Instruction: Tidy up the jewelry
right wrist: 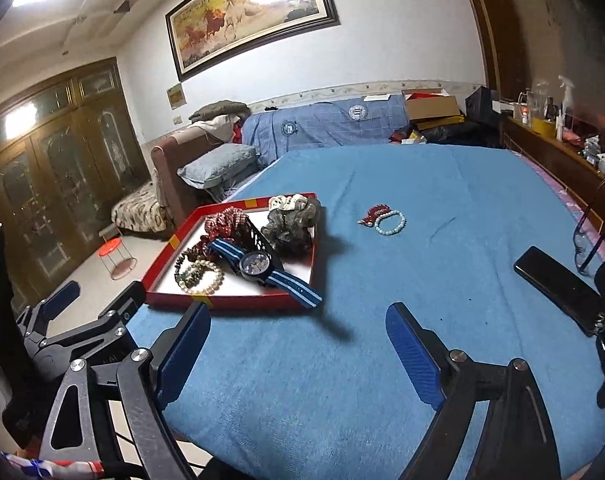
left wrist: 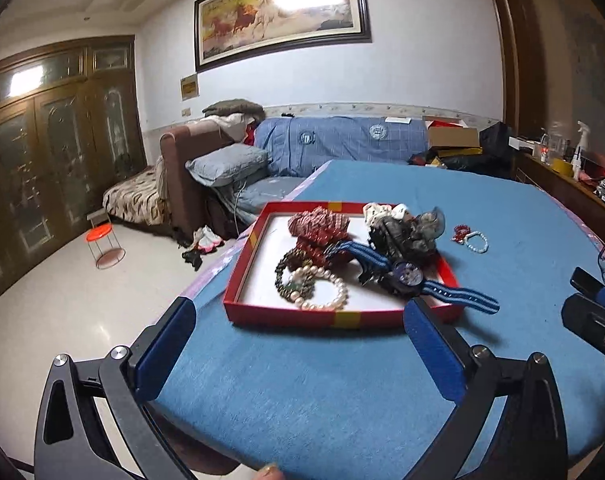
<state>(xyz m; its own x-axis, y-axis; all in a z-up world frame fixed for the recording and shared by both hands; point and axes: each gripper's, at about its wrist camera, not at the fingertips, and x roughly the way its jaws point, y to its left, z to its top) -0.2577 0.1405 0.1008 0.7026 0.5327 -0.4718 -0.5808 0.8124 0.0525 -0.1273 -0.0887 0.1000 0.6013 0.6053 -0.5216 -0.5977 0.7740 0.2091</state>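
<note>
Tray (left wrist: 238,312), red-walled, near left edge of blue tabletop (right wrist: 382,400); holds red scrunchie (left wrist: 318,226), grey scrunchie (right wrist: 290,224), pearl bracelet (left wrist: 334,294), dark bead bracelet (left wrist: 286,276) and watch (left wrist: 408,274), strap hanging over front wall onto cloth. Still outside tray, well apart to its right: pale bead bracelet (right wrist: 390,222) touching small red bead piece (right wrist: 372,213). Phone (right wrist: 558,290) and glasses (right wrist: 590,236) at far right, not jewelry. Left gripper (left wrist: 300,344) released, jaws wide, nothing between, hovering just short of tray's front wall. Right gripper (right wrist: 298,344) jaws spread, nothing between, over bare cloth near tray's front right corner. Step in hand, by judgement: fetch the two loose pieces with right gripper. Advisable: approach low, straddle one side of pale bracelet's ring, not the whole loop; close gently so beads do not roll; lift clear of red piece to avoid dragging it. Left gripper better kept near tray to steady it. Watch strap worth tucking in afterwards. Risk: cloth pinched along with beads.
</note>
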